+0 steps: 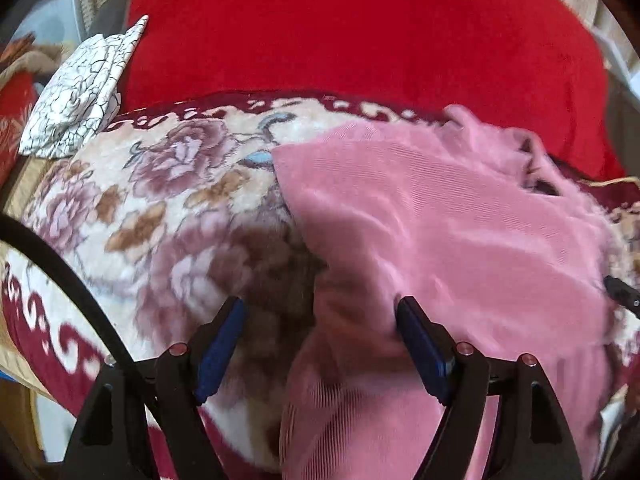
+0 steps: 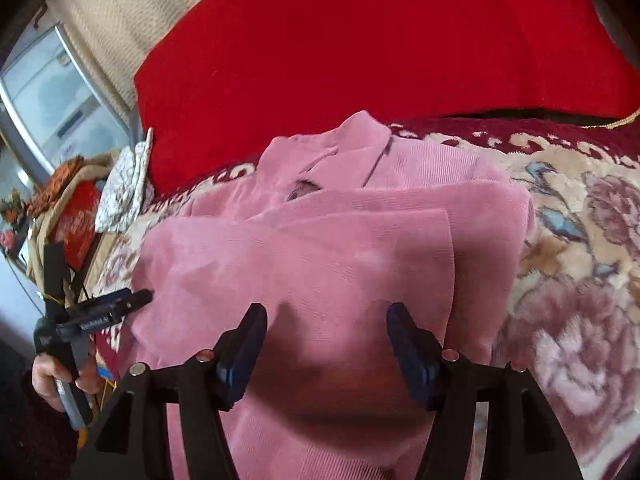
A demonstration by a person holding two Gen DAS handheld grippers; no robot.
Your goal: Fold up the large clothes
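Observation:
A pink corduroy garment point(image 1: 440, 220) point(image 2: 320, 248) lies on the bed, folded into overlapping layers, with its collar at the far end. My left gripper point(image 1: 320, 304) hovers open over the garment's left edge; its blue pads hold nothing. In the right wrist view the left gripper point(image 2: 136, 298) points at that edge from the left, held by a person's hand point(image 2: 52, 376). My right gripper point(image 2: 326, 310) stands open just above the near part of the garment, no cloth between its pads. Its tip point(image 1: 622, 294) shows at the right edge of the left wrist view.
A plush floral blanket point(image 1: 160, 200) point(image 2: 580, 280) covers the bed under the garment. Behind it lies a big red cushion point(image 1: 340, 32) point(image 2: 360, 48). A white crackle-patterned cloth point(image 1: 80, 92) point(image 2: 124, 188) sits at the far left, near clutter and a window point(image 2: 52, 92).

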